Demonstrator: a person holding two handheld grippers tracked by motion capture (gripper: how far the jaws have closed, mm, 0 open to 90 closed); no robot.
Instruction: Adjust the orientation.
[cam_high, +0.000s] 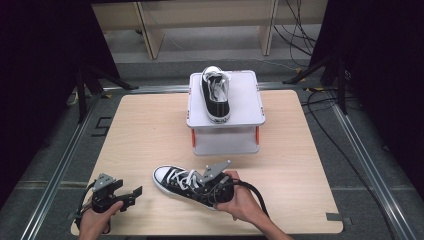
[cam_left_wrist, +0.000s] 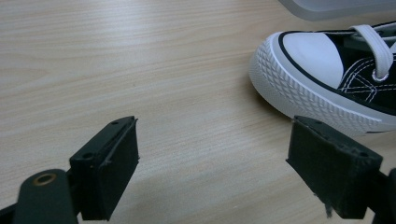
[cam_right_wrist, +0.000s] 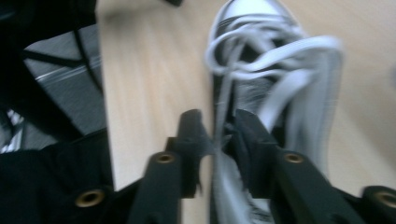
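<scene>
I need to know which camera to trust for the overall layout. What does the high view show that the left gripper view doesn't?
High view alone: a second sneaker on a grey box, the right tool at the collar of the near sneaker, and both hands.

Left gripper view alone: the ribbed toe rubber up close.

Both: the near sneaker, the wooden table, the open left tool.

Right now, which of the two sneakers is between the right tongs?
The sneaker on the table, nearest the person; the right tongs straddle its side wall. The other sneaker rests untouched on the white box.
</scene>
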